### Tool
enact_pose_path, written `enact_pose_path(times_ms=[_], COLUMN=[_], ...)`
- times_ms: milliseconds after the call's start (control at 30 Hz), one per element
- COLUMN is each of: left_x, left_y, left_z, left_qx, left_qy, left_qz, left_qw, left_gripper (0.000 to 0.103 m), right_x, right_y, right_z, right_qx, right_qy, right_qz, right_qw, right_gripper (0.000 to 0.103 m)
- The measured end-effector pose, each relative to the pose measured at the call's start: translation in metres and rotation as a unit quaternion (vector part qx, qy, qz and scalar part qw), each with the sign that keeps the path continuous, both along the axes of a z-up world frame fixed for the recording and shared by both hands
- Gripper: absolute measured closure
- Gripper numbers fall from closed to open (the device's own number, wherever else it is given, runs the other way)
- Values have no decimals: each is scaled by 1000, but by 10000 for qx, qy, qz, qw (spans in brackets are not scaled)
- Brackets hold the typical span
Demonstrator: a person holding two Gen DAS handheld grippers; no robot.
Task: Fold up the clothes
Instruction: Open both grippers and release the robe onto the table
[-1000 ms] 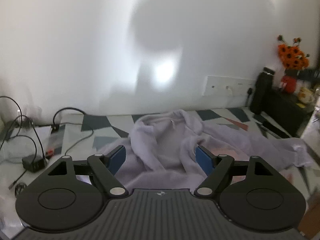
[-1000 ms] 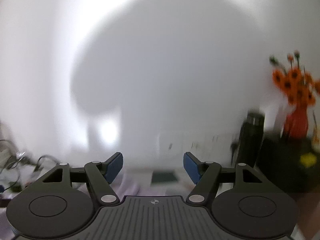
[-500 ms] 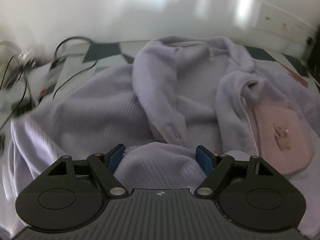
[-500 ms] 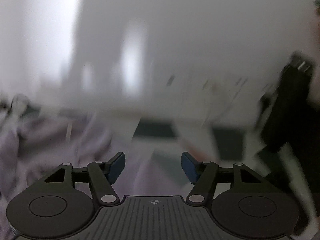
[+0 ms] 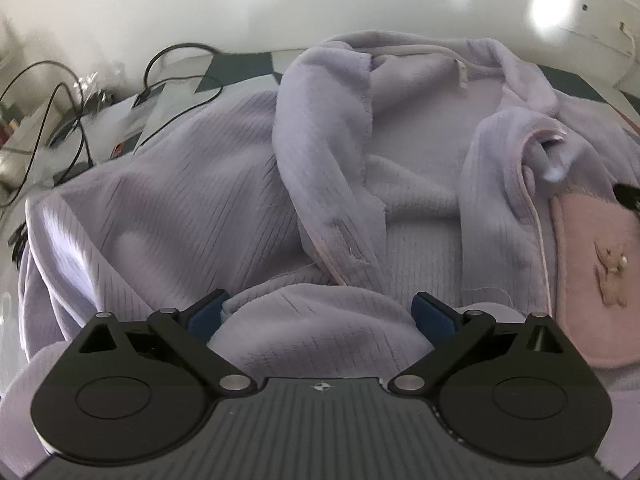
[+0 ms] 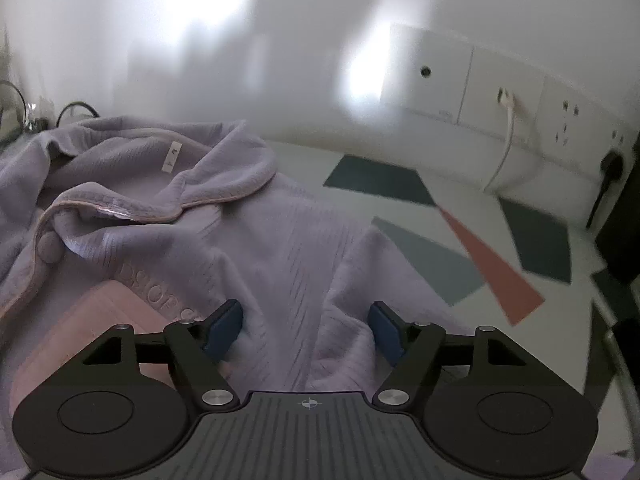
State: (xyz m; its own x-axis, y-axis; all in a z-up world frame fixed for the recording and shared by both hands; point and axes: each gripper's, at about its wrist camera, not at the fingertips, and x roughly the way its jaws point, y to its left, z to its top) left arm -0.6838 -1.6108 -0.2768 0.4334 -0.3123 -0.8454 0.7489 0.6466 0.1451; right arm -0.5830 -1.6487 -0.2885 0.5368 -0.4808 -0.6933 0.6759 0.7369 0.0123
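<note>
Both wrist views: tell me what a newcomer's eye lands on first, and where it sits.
The crumpled lilac fleece garment fills nearly the whole left wrist view, its collar bunched at the far side and a pink pocket patch at the right edge. Both the left gripper and the right gripper have their jaws opening with folds of fabric between them. Beyond the cloth, the patterned tabletop with grey and coral shapes runs to a white wall socket strip.

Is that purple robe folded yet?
No. The purple robe lies crumpled, its collar twisted open and one front panel bunched.
</note>
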Motion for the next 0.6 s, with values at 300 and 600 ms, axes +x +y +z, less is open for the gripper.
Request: enact_pose_path(times_ms=[300,600], left_x=[-16,-44], left_y=[3,11], left_z=[0,0], left_qx=[84,143], left_qy=[174,319], left_qz=[-8,-333], left_qw=[9998,9988], left_gripper=[4,3], right_x=[-17,-51], right_y=[7,44], right_z=[1,5], right_qx=[-62,-184], right_qy=[24,129], right_qz=[19,-116], right_qw=[10000,9997], right_gripper=[34,33])
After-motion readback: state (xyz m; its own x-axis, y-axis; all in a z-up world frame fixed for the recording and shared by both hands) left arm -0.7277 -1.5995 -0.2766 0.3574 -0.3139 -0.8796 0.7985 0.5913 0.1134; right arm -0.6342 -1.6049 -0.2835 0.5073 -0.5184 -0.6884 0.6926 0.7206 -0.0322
